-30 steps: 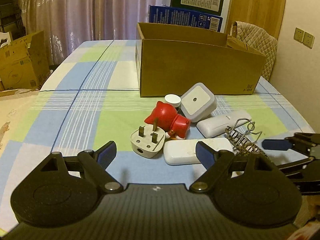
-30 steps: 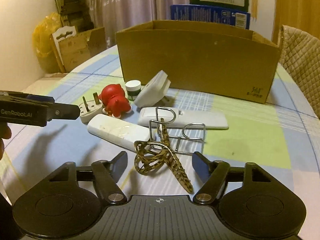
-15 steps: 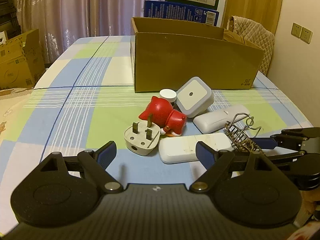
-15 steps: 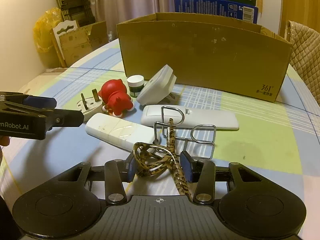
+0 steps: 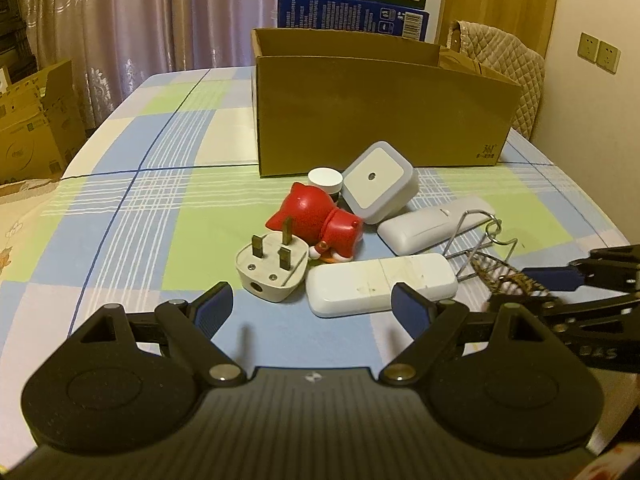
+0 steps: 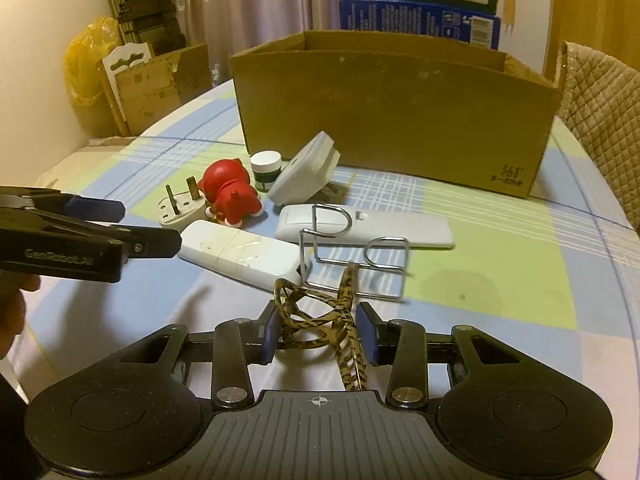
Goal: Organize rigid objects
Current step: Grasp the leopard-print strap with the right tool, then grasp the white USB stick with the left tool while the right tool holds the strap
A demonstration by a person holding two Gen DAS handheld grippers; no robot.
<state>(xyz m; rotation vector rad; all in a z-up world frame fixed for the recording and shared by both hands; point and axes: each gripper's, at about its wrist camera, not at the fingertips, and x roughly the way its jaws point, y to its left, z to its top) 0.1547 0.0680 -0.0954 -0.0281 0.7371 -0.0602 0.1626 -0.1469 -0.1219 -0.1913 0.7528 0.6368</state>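
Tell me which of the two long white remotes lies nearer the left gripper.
The plain scuffed white remote, just ahead of the left gripper beside the plug; the other remote lies farther back.

My left gripper (image 5: 310, 306) hangs open before the plug (image 5: 272, 270) and remote (image 5: 380, 284) near the table's (image 5: 120, 220) front edge.

Bare tablecloth (image 5: 120, 240) lies wide to the left of the clutter; ahead, the white plug (image 5: 272, 270) and white remote (image 5: 380, 284) crowd the path, with the cardboard box (image 5: 380, 120) walling off the back.
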